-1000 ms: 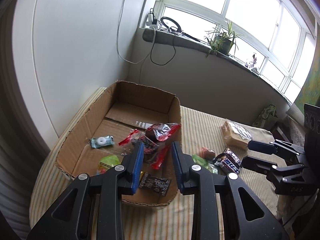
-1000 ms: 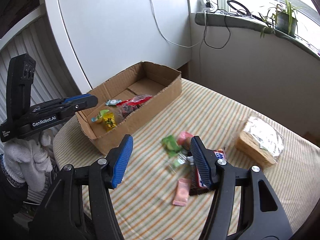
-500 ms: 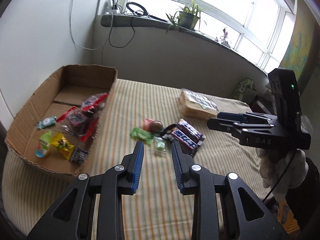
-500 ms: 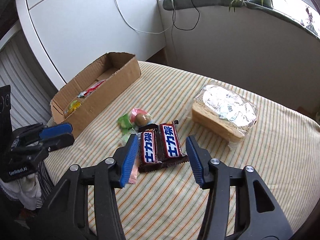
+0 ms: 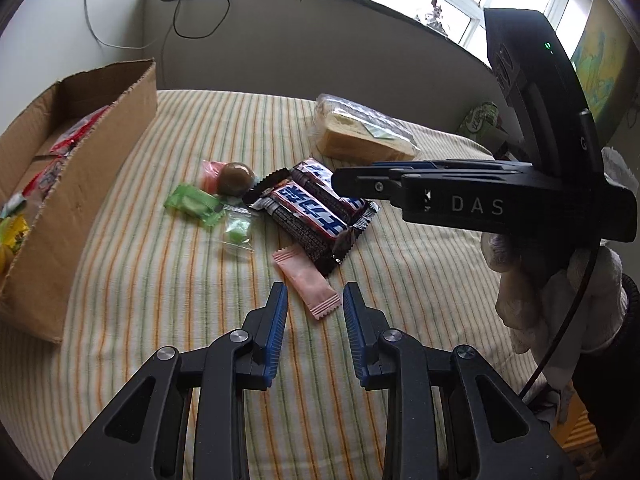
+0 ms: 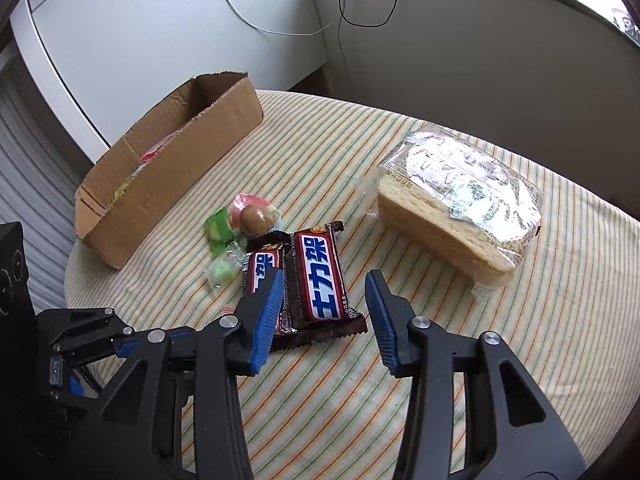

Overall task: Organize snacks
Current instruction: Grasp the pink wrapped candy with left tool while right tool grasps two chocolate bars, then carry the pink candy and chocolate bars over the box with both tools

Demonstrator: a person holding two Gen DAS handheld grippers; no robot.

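Note:
My left gripper (image 5: 314, 294) is open and empty, just above a pink sachet (image 5: 306, 276) on the striped cloth. My right gripper (image 6: 324, 280) is open and empty, hovering over two chocolate bars (image 6: 318, 276), which also show in the left wrist view (image 5: 310, 208). Beside them lie a green packet (image 5: 194, 204), a small clear green candy (image 5: 237, 232) and a brown ball on a pink wrapper (image 5: 234, 178). A cardboard box (image 6: 168, 168) with several snacks inside stands at the left. The right gripper shows from the side in the left wrist view (image 5: 360, 182).
A wrapped loaf of sliced bread (image 6: 460, 200) lies at the right of the round table (image 6: 520, 360). A white wall with hanging cables and a windowsill with plants stand behind the table. The box wall (image 5: 80, 184) stands at the left.
Both grippers have swung from the box toward the loose snacks and come lower and closer. The left one now sits over the pink sachet, the right one over the chocolate bars.

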